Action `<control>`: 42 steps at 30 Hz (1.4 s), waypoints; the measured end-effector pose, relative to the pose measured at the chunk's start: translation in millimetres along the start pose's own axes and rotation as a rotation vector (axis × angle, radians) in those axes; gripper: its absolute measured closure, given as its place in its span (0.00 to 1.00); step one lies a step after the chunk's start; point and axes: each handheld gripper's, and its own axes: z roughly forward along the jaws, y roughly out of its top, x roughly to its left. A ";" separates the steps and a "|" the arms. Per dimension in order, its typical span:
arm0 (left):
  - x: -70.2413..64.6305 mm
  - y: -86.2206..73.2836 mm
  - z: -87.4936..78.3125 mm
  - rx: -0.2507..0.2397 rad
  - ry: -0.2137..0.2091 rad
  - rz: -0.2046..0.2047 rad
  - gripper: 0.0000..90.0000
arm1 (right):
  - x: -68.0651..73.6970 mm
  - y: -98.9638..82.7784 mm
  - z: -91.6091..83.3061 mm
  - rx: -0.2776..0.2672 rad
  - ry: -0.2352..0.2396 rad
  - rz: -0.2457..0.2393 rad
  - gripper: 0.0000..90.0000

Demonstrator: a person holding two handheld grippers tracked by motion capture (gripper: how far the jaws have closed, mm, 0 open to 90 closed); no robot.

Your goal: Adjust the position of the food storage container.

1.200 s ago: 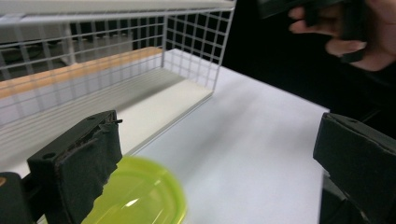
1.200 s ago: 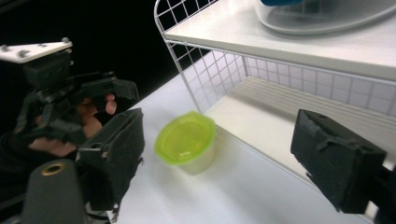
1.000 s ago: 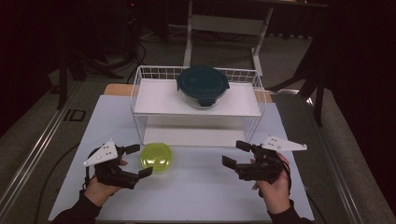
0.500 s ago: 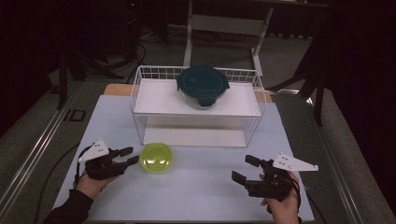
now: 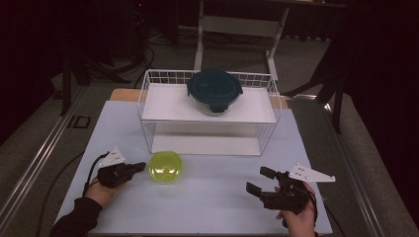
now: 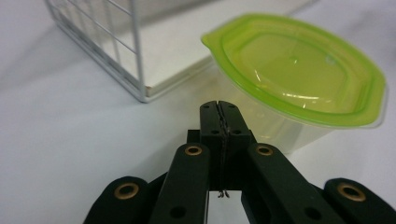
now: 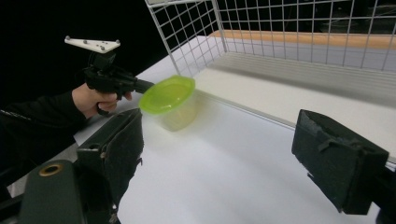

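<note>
While the high view looks down on the pale table (image 5: 212, 197), the left gripper (image 5: 141, 167) sits just beside the small clear plastic container with a lime-green lid (image 5: 165, 167), in front of the white wire rack (image 5: 148, 126) carrying 1 glass dish with a dark teal lid (image 5: 214, 90); the right gripper (image 5: 258, 181) rests well apart, jaws spread. Left gripper view: jaws have just been closing and now meet with nothing between them, container right ahead. Right gripper view: both pads wide apart, nothing between.
</note>
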 end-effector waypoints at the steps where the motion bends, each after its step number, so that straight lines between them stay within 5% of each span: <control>1: 0.0 0.0 0.0 0.000 0.000 0.000 0.99 | 0.0 0.0 0.0 0.000 0.000 0.000 0.18; 22: -37.5 8.5 29.6 0.074 -0.145 0.077 0.99 | -2.7 0.3 -6.6 -0.018 -0.012 0.015 0.18; 33: -23.7 14.6 33.8 0.083 -0.072 0.059 0.99 | -3.6 0.4 -6.4 -0.021 -0.008 0.024 0.18; 42: -22.3 21.6 51.6 0.091 -0.091 0.066 0.99 | -7.1 -1.5 -6.7 -0.021 -0.009 0.040 0.18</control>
